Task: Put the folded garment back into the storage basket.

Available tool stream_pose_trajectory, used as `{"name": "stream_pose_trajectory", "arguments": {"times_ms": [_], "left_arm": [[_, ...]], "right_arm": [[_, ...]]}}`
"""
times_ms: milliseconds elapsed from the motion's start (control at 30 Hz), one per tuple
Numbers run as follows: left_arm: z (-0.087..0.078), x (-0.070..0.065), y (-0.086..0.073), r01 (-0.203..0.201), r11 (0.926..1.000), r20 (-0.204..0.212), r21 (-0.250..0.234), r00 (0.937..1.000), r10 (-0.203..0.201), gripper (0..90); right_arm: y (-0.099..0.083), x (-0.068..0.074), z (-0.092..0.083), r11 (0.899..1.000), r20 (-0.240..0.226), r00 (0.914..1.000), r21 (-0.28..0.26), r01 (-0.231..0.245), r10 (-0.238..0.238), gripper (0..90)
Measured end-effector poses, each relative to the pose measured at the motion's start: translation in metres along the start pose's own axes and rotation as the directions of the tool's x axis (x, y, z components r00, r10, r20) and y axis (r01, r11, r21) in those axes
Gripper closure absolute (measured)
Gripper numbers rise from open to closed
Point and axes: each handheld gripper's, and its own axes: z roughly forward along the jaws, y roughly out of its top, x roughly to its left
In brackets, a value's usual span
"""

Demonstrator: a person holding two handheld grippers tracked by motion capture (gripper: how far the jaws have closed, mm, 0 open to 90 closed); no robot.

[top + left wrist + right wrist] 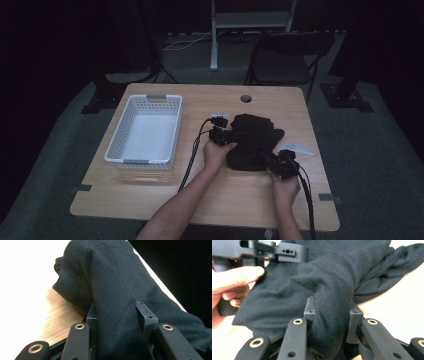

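Spreading across most of the high view, the pale wooden table with rounded corners (150, 192) carries everything else; its smooth grained top has a round cable hole (245, 98) near the far edge. On its left half stands the white plastic rectangular basket with perforated walls (145, 129), its grey handles at the near and far ends. Right of centre, well apart from the basket, lies the crumpled black cloth garment (252, 140), a soft heap of finely woven fabric with a stitched seam visible in the left gripper view (110, 277). At the heap's left edge the left gripper (221, 135), a black hard-edged tool with brass-coloured rivets, is held in the left hand (216, 152); seen in its own view (118, 315), its two blocky jaws stand closed on a raised fold of the cloth, which bulges up between them. At the heap's near right corner the right gripper (281, 164), in the right hand (284, 186), likewise pinches the fabric: in the right gripper view (333, 311) a thick rounded ridge of cloth is squeezed between the jaws, and the left gripper and fingers (234, 277) of the left hand show beyond it. Just right of the garment a small flat pale piece (298, 149) lies on the wood; what it is I cannot tell.
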Motion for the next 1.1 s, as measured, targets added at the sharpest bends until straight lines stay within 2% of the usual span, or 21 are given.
{"name": "stream_pose_trajectory", "arguments": {"times_ms": [133,333,467,600,733,933,1100], "left_arm": [[-0.006,-0.003,0.003,-0.01,0.9999,-0.01,0.003,0.9999,0.01,63.7],[-0.015,-0.005,0.007,-0.006,0.9999,0.001,-0.008,1.0,0.006,64.5],[-0.023,-0.008,0.011,-0.016,0.9997,-0.001,-0.016,0.9999,0.016,64.6],[-0.031,-0.01,0.016,-0.001,0.9996,0.006,-0.03,1.0,0.001,65.0],[-0.038,-0.013,0.021,-0.013,0.9993,0.005,-0.035,0.9999,0.013,65.2],[-0.05,-0.015,0.027,-0.002,0.9984,0.01,-0.057,0.9999,0.003,65.3],[-0.058,-0.016,0.03,-0.012,0.9979,0.003,-0.063,0.9999,0.012,65.3]], "right_arm": [[0.004,0.006,-0.003,1.0,0.0,0.9997,-0.004,0.023,-0.023,70.3],[0.006,0.008,-0.004,1.0,-0.01,0.9998,-0.016,0.015,-0.015,70.4],[0.012,0.011,-0.008,1.0,-0.034,0.9994,-0.02,0.01,-0.011,70.7],[0.018,0.015,-0.011,0.999,-0.039,0.999,-0.035,0.019,-0.02,70.7],[0.021,0.021,-0.014,0.998,-0.03,0.9993,-0.057,0.02,-0.021,70.7],[0.029,0.028,-0.019,0.996,-0.047,0.9984,-0.08,0.027,-0.031,70.7],[0.032,0.034,-0.02,0.996,-0.056,0.9976,-0.087,0.035,-0.04,70.8]]}}
